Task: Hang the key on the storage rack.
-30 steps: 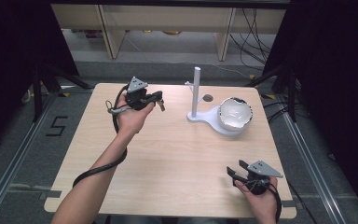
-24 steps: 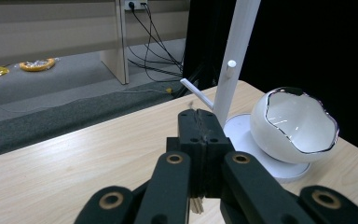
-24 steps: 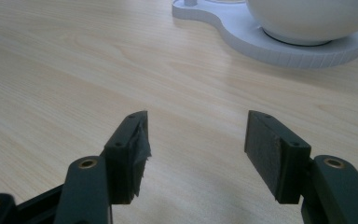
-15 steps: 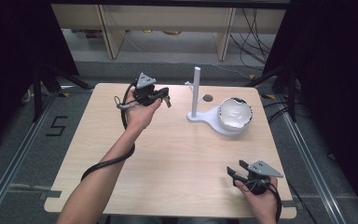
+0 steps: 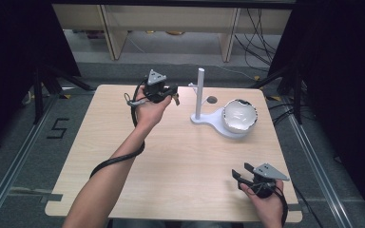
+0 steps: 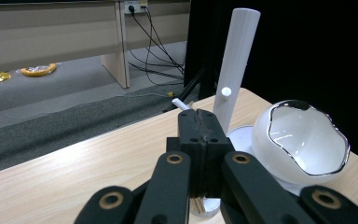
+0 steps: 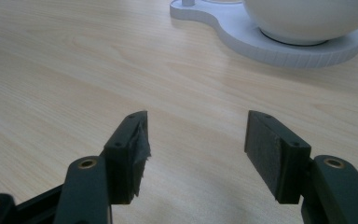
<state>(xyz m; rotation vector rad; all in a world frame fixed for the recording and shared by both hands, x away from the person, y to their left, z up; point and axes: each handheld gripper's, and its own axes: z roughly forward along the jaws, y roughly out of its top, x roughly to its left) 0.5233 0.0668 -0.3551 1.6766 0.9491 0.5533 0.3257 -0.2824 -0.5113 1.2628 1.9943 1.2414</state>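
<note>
- Left gripper (image 5: 173, 93) — held above the far middle of the pale wooden table (image 5: 123, 142), jaws pressed together on a thin, pale item too small to identify.
- White upright post on its flat white base (image 5: 200, 92) stands just right of it, beside the white glossy bowl with a wavy dark rim (image 5: 240, 115).
- Right gripper (image 5: 240, 175) — near right corner, jaws spread wide, holding nothing.

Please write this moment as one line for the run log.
left tongs: shut, raised near white post | right tongs: open, low over table | bowl: on stand base, untouched
</note>
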